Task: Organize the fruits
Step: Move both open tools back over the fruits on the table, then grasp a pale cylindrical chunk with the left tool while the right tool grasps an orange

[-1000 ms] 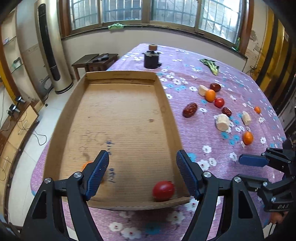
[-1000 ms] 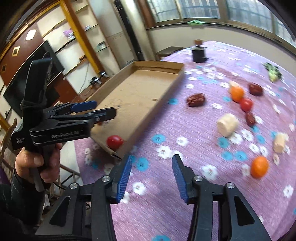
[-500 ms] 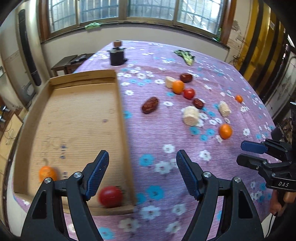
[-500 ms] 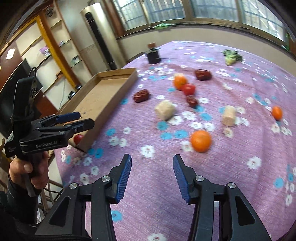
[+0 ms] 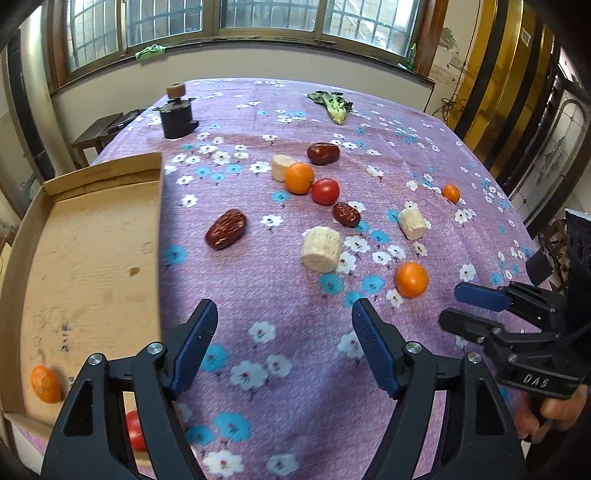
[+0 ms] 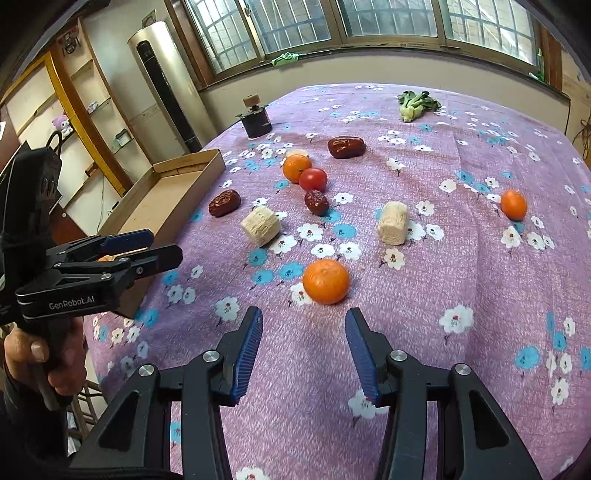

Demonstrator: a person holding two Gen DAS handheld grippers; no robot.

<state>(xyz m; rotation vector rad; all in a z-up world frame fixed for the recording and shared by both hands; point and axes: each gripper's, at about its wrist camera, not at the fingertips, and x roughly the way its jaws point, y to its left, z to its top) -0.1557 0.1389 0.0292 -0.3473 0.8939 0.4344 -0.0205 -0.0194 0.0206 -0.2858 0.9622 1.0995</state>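
Tomato [image 5: 133, 430] in box [image 5: 92, 258] half hidden behind left gripper [image 5: 284, 347]

A row of barred windows [image 6: 369, 22] ran along the far wall, letting daylight fall across the room, and a green cloth [image 6: 286, 58] lay on the sill. Below them the wall [image 5: 258, 66] was pale and plain. A tall column-shaped air conditioner [image 6: 166, 85] stood in the far left corner, with wooden shelving [image 6: 85, 107] beside it. A low dark side table [image 5: 98, 129] sat just beyond the tabletop [image 5: 295, 350], which was covered in purple flowered cloth. Gold-framed doors [image 5: 517, 92] lined the right side.
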